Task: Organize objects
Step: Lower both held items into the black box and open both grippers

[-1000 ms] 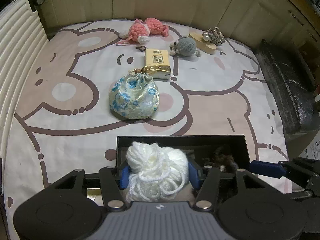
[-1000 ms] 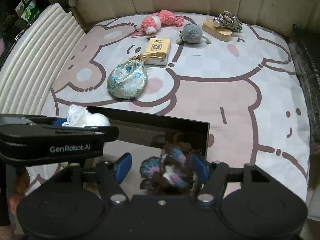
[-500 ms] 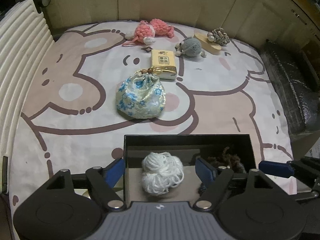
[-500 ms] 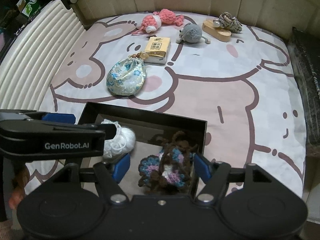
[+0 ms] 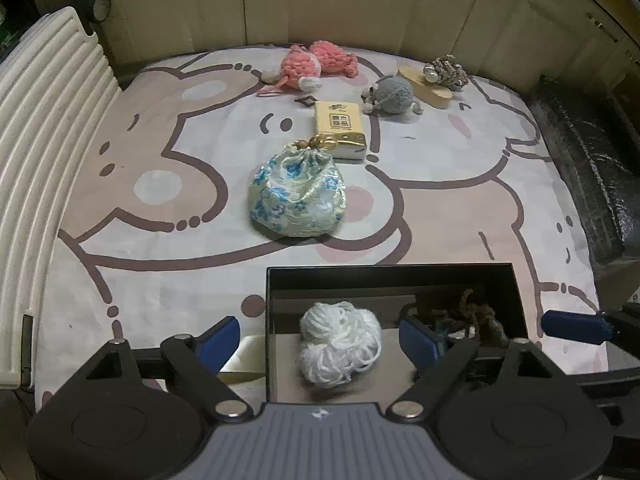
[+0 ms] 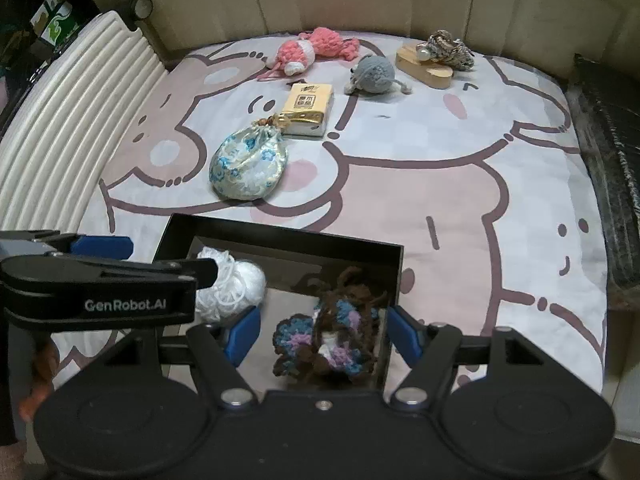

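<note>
A second ago the left gripper (image 5: 320,338) pinched the white yarn ball (image 5: 340,344); since then its jaws have been opening, and now they stand spread wide, the blue pads clear of the ball on both sides. The ball lies loose on the floor of the black box (image 5: 390,274), low in the left wrist frame, toward the box's left half. The right gripper (image 6: 322,336) looks the same as before: its jaws are parted, with the brown, blue and purple crochet piece (image 6: 330,344) lying between them in the box's right half, not gripped. The floral drawstring pouch (image 5: 296,196), gold box (image 5: 340,128), pink knitted toy (image 5: 316,66) and grey knitted mouse (image 5: 392,94) stay in the upper middle on the cartoon-printed sheet (image 5: 440,208).
</note>
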Available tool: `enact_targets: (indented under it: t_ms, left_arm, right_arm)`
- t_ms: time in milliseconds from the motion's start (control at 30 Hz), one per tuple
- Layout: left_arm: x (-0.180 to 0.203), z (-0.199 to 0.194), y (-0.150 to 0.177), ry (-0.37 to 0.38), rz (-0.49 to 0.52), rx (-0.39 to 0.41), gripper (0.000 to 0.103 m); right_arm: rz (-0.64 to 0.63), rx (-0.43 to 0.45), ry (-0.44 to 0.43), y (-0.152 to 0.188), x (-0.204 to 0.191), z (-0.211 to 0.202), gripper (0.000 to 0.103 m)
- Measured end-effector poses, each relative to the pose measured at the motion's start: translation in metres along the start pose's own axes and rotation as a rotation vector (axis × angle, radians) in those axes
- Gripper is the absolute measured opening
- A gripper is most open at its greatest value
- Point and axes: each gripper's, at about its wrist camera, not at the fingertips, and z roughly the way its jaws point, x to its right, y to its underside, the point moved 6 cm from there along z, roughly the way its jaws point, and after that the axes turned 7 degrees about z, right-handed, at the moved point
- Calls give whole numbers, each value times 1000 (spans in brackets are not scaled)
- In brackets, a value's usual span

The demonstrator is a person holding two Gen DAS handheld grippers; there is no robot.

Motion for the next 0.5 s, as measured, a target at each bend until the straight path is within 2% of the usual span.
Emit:
enact_targets:
  t_ms: [267, 433, 500]
  left_arm:
    - [-8, -4, 0, -37, -13, 14, 100]
    - [-13, -10, 0, -58, -15, 33, 103]
    - [-15, -12, 0, -77, -12, 37, 103]
  right_arm:
    - [16, 24, 15, -1, 6, -6, 77]
    - [10, 52, 44, -3, 9, -10, 91]
    - [7, 60, 54, -3, 11, -11, 94]
